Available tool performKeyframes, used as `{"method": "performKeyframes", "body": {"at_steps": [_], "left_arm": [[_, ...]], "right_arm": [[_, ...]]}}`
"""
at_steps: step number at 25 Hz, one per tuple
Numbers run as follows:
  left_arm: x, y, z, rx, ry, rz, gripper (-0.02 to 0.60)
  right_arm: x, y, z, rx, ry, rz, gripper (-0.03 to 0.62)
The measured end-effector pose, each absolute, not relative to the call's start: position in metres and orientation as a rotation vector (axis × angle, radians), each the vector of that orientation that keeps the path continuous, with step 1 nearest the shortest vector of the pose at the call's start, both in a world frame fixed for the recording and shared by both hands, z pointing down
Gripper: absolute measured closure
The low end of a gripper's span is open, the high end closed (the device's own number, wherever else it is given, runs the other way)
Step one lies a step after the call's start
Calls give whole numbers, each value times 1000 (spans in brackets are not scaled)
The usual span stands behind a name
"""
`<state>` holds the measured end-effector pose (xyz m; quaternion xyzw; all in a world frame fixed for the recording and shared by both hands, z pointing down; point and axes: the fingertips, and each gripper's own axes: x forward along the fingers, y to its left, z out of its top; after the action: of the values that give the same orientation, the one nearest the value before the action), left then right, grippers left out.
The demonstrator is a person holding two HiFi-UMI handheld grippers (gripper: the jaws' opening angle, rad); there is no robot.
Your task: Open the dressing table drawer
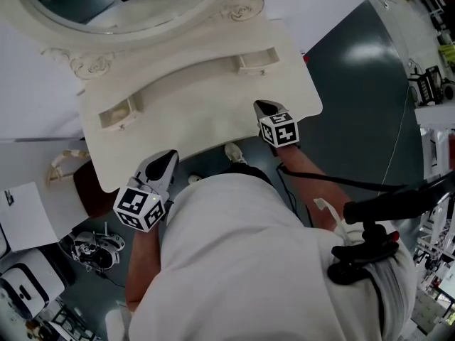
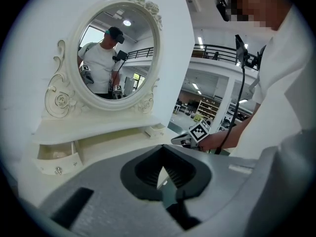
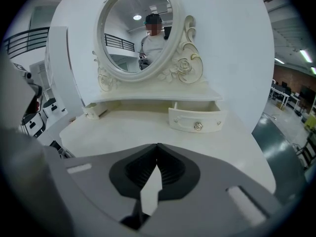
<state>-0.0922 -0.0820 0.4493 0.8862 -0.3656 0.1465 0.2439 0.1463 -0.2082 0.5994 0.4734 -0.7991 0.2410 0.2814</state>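
A cream dressing table (image 1: 206,112) with an oval mirror (image 3: 136,31) has two small drawers, both standing pulled out. The right drawer (image 3: 196,118), with a crystal knob, lies ahead of my right gripper (image 3: 157,146), which is shut on nothing and hangs over the table's front right. The left drawer (image 2: 57,157) shows its empty inside, to the left of my left gripper (image 2: 163,148), also shut and empty. In the head view the left gripper (image 1: 167,158) is at the table's front edge, the right gripper (image 1: 264,107) over the tabletop, and neither touches a drawer (image 1: 257,60).
A dark red stool (image 1: 92,190) stands under the table's left front. On the floor at lower left lie a sheet of paper (image 1: 28,215) and some equipment (image 1: 92,251). A black camera mount (image 1: 370,240) juts from the person's waist. A white wall panel (image 3: 237,43) backs the table.
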Motion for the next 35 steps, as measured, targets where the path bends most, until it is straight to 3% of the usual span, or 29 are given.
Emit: {"method": "performKeyframes", "body": {"at_steps": [35], "left_arm": [[-200, 19, 467, 2423, -1021, 396, 581]], "right_arm": [[-11, -85, 548, 1061, -2308, 487, 594]]}}
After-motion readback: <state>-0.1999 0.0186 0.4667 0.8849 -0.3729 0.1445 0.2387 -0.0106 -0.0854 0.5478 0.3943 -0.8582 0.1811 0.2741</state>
